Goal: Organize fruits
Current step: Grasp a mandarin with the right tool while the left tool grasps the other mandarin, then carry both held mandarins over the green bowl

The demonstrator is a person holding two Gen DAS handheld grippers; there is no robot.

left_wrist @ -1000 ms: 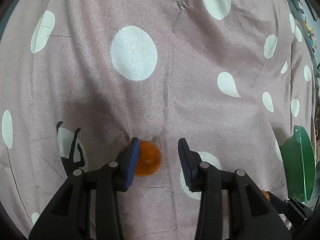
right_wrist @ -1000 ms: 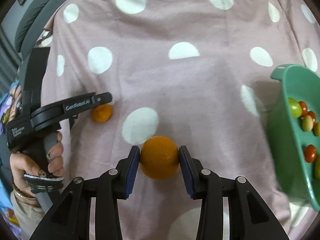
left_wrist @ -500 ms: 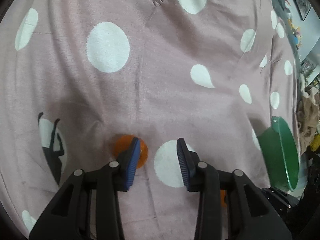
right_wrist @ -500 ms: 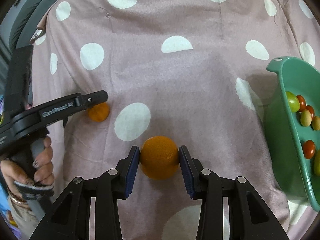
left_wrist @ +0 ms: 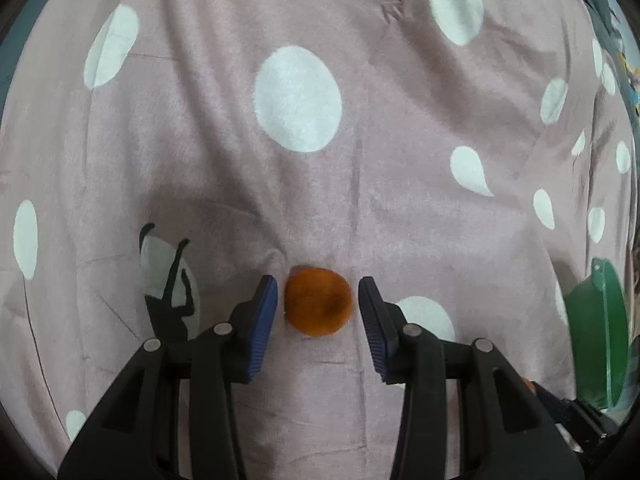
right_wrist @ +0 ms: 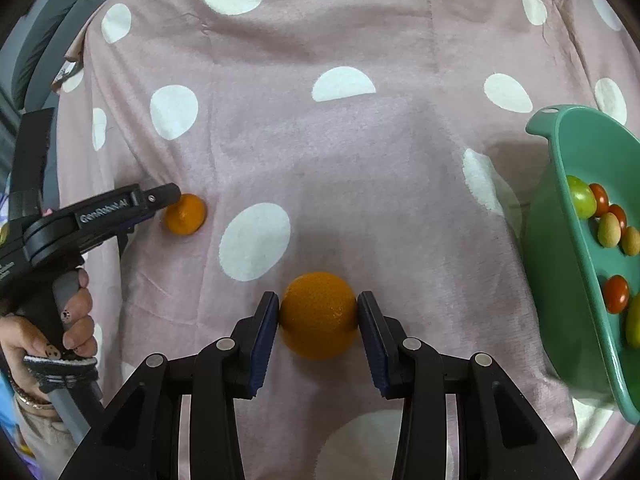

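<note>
A small orange mandarin point(left_wrist: 318, 301) lies on the pink polka-dot cloth point(left_wrist: 360, 160), between the fingers of my left gripper point(left_wrist: 318, 312), which is open with gaps on both sides. It also shows in the right wrist view point(right_wrist: 185, 214) at the left gripper's tip. My right gripper point(right_wrist: 318, 316) is shut on a larger orange point(right_wrist: 319, 315), both pads touching it. A green bowl point(right_wrist: 560, 280) at the right holds several small tomatoes point(right_wrist: 616, 294) and green fruits.
The green bowl also shows at the far right of the left wrist view point(left_wrist: 596, 340). The person's hand point(right_wrist: 76, 320) holds the left gripper at the left. A grey padded edge point(right_wrist: 44, 40) borders the cloth at the upper left.
The left gripper has shifted so the mandarin, earlier beside and behind its left finger, now sits centred between the open fingers. The right gripper still holds the orange, slightly further from the bowl.
</note>
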